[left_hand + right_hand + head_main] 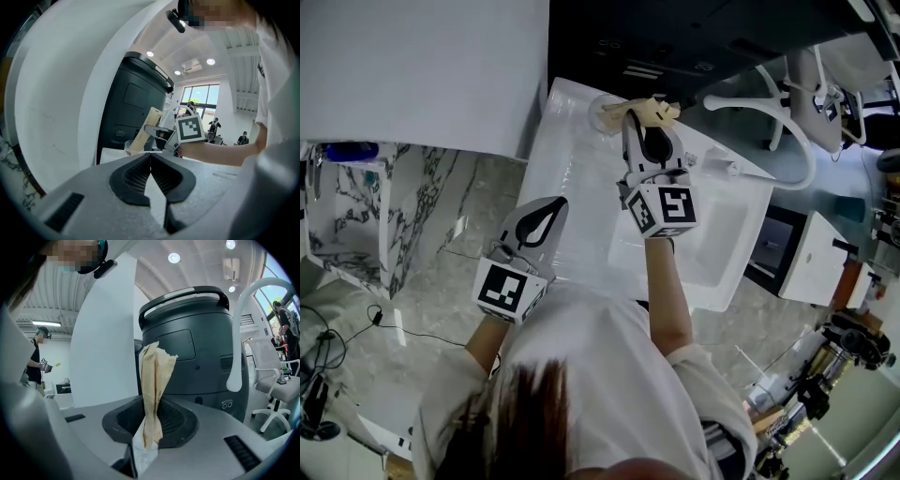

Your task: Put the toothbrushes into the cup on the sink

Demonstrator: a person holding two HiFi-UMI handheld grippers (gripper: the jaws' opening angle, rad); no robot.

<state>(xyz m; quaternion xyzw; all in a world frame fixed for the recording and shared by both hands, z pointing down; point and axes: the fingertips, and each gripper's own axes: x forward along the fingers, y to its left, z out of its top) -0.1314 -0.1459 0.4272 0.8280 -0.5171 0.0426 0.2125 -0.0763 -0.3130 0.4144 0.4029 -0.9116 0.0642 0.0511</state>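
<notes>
While left gripper (150,161) sits closed, empty, right gripper (149,425) clamps tan paper-wrapped toothbrush (153,380), ragged top.

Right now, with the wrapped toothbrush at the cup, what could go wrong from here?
1. The right gripper pinches only the paper wrapper of the wrapped toothbrush, so it might slip or twist in the jaws.
2. The toothbrush meets the cup at a slant. Pushing on could tip the cup, which stands at the sink's far corner.
3. The left gripper, shut and empty, is away from the cup and could not steady it.
</notes>
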